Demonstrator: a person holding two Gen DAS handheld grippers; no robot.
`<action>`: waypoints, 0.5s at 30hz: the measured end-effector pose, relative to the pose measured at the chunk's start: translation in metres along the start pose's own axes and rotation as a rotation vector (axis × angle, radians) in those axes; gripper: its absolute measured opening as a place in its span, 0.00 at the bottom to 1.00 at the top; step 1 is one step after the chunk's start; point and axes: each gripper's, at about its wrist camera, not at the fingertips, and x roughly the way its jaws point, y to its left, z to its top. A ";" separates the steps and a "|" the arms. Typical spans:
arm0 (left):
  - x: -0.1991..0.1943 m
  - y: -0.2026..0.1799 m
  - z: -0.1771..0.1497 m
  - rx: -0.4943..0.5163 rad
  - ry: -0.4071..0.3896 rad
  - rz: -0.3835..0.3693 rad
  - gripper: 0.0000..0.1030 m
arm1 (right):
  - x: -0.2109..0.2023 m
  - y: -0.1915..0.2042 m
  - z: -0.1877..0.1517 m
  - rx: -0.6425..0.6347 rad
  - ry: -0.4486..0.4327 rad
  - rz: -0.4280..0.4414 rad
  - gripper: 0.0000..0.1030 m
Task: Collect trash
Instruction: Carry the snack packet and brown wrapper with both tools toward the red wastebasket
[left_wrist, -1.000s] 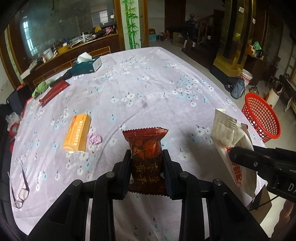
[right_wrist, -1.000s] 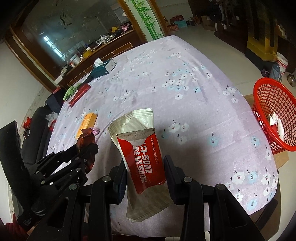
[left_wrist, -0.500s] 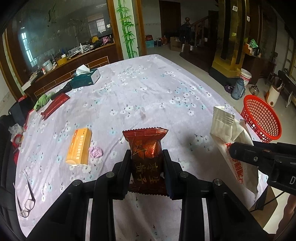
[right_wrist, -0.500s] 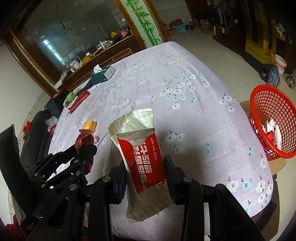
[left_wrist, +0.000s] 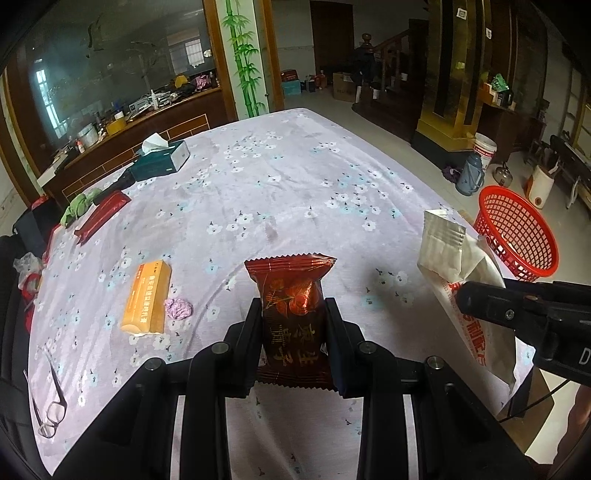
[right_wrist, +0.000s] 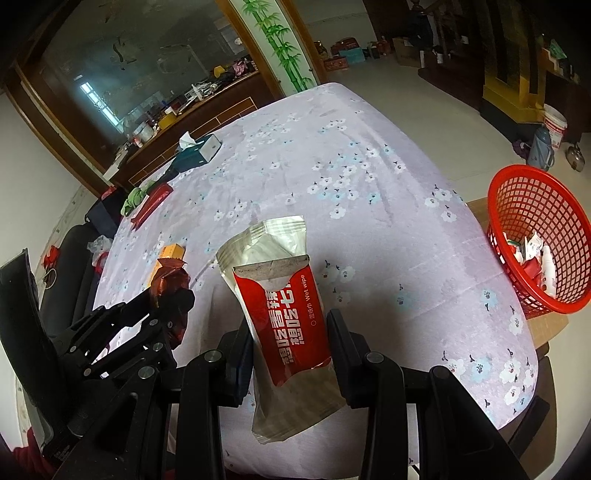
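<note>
My left gripper (left_wrist: 293, 323) pinches a dark-red crinkled foil snack packet (left_wrist: 291, 295); my right gripper (right_wrist: 290, 332) clamps a red-and-silver wet-wipe pouch (right_wrist: 284, 302). The red mesh plastic basket (right_wrist: 532, 206) sits right of both jaws, seemingly below table level. Either floppy wrapper could flutter wide when released.

Soft daylight from far windows — dim room corners, heavy fisheye bending, black vignette.

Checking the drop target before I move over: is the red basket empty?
No, the right wrist view shows the red basket already holding several white and red wrappers in its bottom.
</note>
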 end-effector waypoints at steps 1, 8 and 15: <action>0.000 -0.001 0.000 0.002 0.001 -0.001 0.29 | 0.000 -0.001 0.000 0.002 0.000 -0.001 0.39; 0.002 -0.008 0.000 0.016 0.005 -0.010 0.29 | -0.002 -0.009 -0.002 0.023 -0.001 -0.006 0.39; 0.004 -0.015 -0.001 0.033 0.011 -0.018 0.29 | -0.006 -0.018 -0.005 0.045 -0.003 -0.013 0.39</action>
